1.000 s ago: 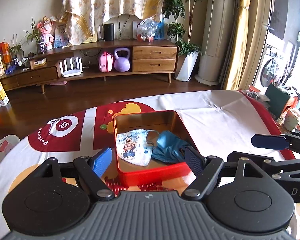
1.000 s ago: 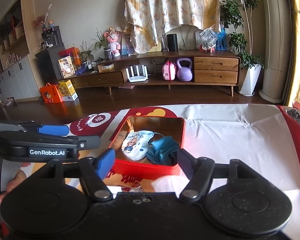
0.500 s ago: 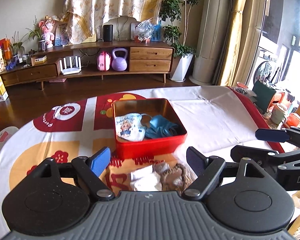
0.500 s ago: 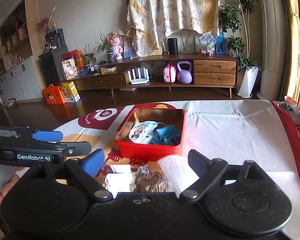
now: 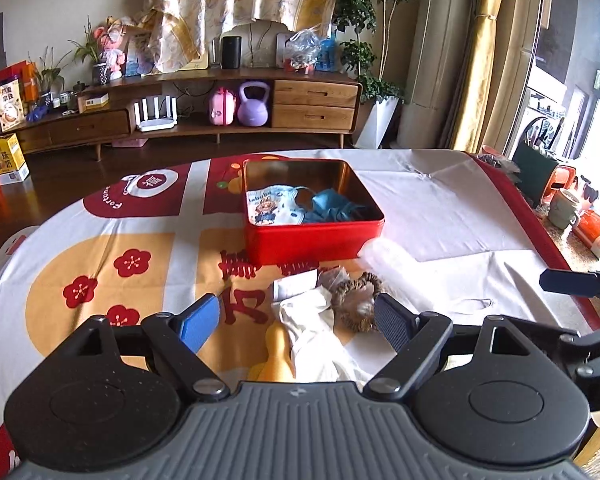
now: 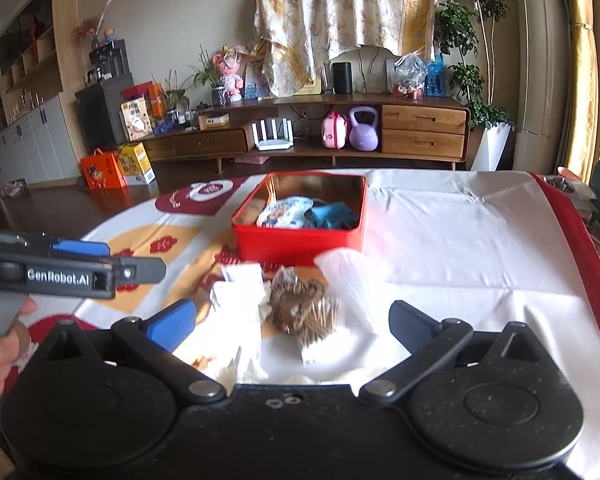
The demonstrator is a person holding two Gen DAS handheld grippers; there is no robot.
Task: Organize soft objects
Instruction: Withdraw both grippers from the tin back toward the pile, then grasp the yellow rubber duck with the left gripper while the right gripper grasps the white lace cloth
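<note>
A red tin [image 5: 312, 240] [image 6: 300, 244] stands open on the table, with a printed face mask [image 5: 274, 210] [image 6: 286, 212] and a blue mask [image 5: 332, 210] [image 6: 334, 214] inside. On my side of the tin lie a brown scrunchie [image 5: 356, 300] [image 6: 300, 308], a white cloth [image 5: 312, 320] [image 6: 236, 320] and a clear plastic bag [image 5: 392, 260] [image 6: 348, 276]. My left gripper [image 5: 298, 322] [image 6: 72, 270] is open above the white cloth and holds nothing. My right gripper [image 6: 294, 324] [image 5: 572, 284] hangs over the scrunchie, its jaws opening, with nothing pressed between the pads.
The tablecloth [image 5: 440, 208] is white with red and yellow prints. A mug [image 5: 564, 210] and orange containers [image 5: 592, 226] stand beyond the table's right edge. A hand [image 6: 4, 344] holds the left gripper. A wooden cabinet [image 6: 420, 128] lines the far wall.
Both grippers have drawn back from the red tin and sunk a little. The scrunchie, white cloth and plastic bag have come into view in front of them. The right jaws have spread wider.
</note>
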